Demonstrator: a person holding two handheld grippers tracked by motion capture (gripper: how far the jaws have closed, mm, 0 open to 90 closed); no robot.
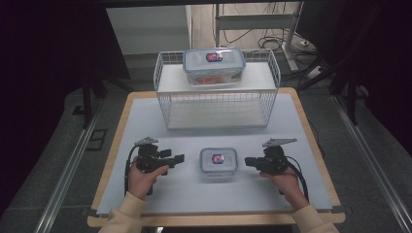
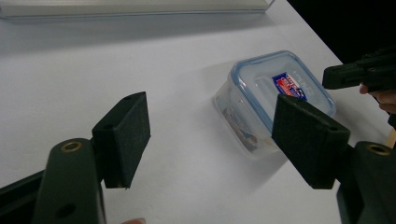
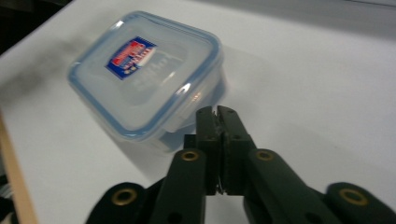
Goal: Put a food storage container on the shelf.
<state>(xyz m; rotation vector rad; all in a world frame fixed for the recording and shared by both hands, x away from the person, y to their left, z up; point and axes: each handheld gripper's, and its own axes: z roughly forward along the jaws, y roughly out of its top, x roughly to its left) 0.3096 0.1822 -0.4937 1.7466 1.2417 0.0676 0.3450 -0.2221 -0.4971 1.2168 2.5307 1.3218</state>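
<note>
A small clear container with a blue-rimmed lid and a red-and-blue label (image 1: pixel 218 161) sits on the white mat near the table's front, between my two grippers. My left gripper (image 1: pixel 180 158) lies to its left, pointing at it, jaws wide open with nothing between them. In the left gripper view that gripper (image 2: pixel 210 116) frames bare mat, with the container (image 2: pixel 261 79) just beyond the right pad. My right gripper (image 1: pixel 248 161) is to the container's right. Its jaws (image 3: pixel 218 112) are shut together on nothing, tips close to the container's (image 3: pixel 144 70) near corner.
A white wire rack (image 1: pixel 216 104) stands at the back of the mat, with a larger lidded container (image 1: pixel 214 65) on its top shelf. The wooden table edge (image 1: pixel 214 219) runs along the front. The other gripper's tip (image 2: pixel 355 74) shows past the small container.
</note>
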